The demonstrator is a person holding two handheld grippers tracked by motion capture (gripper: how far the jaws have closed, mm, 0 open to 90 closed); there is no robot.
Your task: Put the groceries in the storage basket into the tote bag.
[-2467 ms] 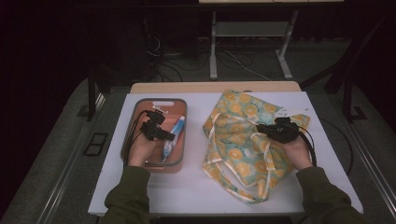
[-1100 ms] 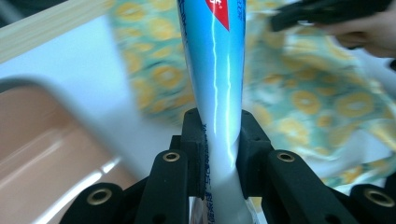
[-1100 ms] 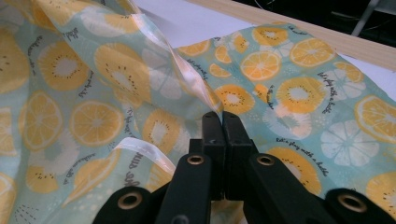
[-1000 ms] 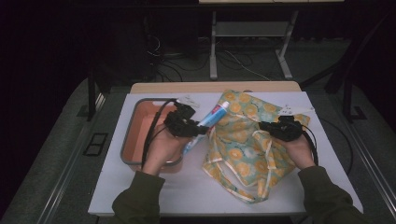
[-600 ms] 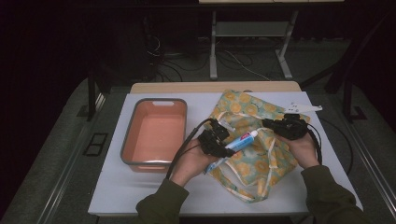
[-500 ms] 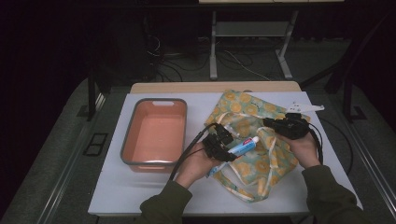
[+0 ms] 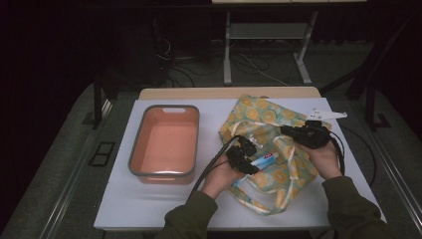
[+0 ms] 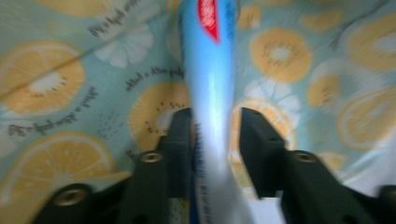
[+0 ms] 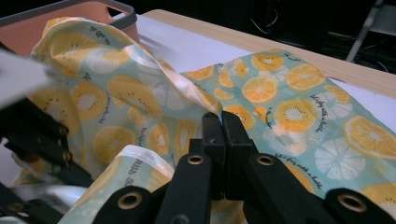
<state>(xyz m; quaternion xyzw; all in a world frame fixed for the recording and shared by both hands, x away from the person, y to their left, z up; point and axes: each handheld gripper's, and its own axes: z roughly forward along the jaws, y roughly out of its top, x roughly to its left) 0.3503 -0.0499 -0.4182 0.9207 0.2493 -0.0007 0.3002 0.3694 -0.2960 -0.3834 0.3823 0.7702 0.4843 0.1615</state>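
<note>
At centre frame in the high view, the left hand-held gripper (image 7: 247, 158) lowers the toothpaste tube (image 7: 263, 161) into the fruit-print bag (image 7: 263, 119). In the left gripper view, its jaws have just been opening, the tube loose between them. In the right gripper view, the right hand-held gripper (image 9: 223, 122) is clamped on the bag's fabric, holding its mouth open.

The tube (image 7: 263, 161) lies on the bag (image 7: 263, 117), right of the basin (image 7: 164, 173).
</note>
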